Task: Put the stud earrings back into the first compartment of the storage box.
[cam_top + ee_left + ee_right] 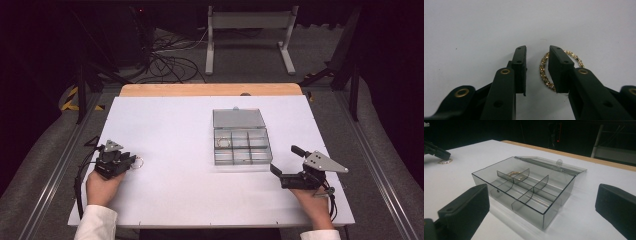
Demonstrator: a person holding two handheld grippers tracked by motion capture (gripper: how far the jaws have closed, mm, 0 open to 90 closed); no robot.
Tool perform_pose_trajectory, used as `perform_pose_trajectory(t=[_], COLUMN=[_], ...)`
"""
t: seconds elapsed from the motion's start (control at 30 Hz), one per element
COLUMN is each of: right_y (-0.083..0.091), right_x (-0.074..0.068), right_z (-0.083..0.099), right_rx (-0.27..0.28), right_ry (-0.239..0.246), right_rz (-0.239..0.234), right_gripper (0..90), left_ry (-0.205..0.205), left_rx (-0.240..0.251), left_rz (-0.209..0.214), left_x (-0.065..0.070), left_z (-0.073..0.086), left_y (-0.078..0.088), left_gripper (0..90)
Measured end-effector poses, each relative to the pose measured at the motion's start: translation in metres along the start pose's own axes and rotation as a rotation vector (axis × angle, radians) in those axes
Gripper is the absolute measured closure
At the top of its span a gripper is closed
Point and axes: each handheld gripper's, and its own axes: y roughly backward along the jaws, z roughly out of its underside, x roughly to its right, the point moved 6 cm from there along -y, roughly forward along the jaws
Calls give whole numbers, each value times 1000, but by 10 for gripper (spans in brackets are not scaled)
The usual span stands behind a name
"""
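A gold beaded ring lies flat on the white table near its left edge. My left gripper points down at it with the jaws a narrow gap apart. The ring's left rim sits in that gap and its right part is hidden under the right jaw; the pads do not press on it. From above, the ring lies just off the left gripper. My right gripper rests at the right, jaws wide apart and holding nothing, facing the clear compartment box.
The box stands mid-table with its lid folded back flat. A gold piece lies in a far-left compartment. A wooden strip runs along the table's far edge. Cables and a metal stand lie on the floor beyond.
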Motion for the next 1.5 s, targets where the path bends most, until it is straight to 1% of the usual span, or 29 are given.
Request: perform_pose_trajectory(t=[0.13,0.3,0.37,0.5,0.63,0.77,0.83,0.87,0.97,1.1,1.27,1.33,1.4,1.43,1.5], right_y=[0,1,1,1,1,1,1,1,1,1,1,1,1,1,1], right_x=[0,-1,0,0,0,0,0,0,0,0,0,0,0,0,0], right_z=[-1,-1,-1,-1,-1,-1,-1,-1,-1,-1,-1,-1,-1,0,-1], right_rx=[2,6,7,5,5,6,6,5,0,2,1,1,0,-1,1], right_ry=[2,2,2,1,2,0,-1,-1,5,2,3,3,3,4,3], right_rz=[0,-1,-1,-1,-1,2,3,3,4,5,5,5,5,5,5], right_gripper=[0,0,0,0,0,0,0,0,0,0,0,0,0,0,0], left_ry=[-8,-1,-2,-15,-14,-2,8,3,13,-4,-15,-17,-25,-36,-38], left_rx=[0,7,7,6,6,25,47,52,76,93,109,112,117,118,123], left_rz=[0,-13,-17,-28,-27,-15,-8,-5,24,49,72,88,95,99,119], left_x=[2,3,3,4,4,4,5,6,13,23,35,41,46,48,55], left_z=[0,1,1,0,0,-2,-5,-6,-10,-17,-25,-27,-30,-32,-35], left_y=[0,-1,-1,-1,0,1,4,5,6,6,5,3,2,1,-1], left_gripper=[781,851,857,862,864,864,864,864,864,863,864,864,864,864,864])
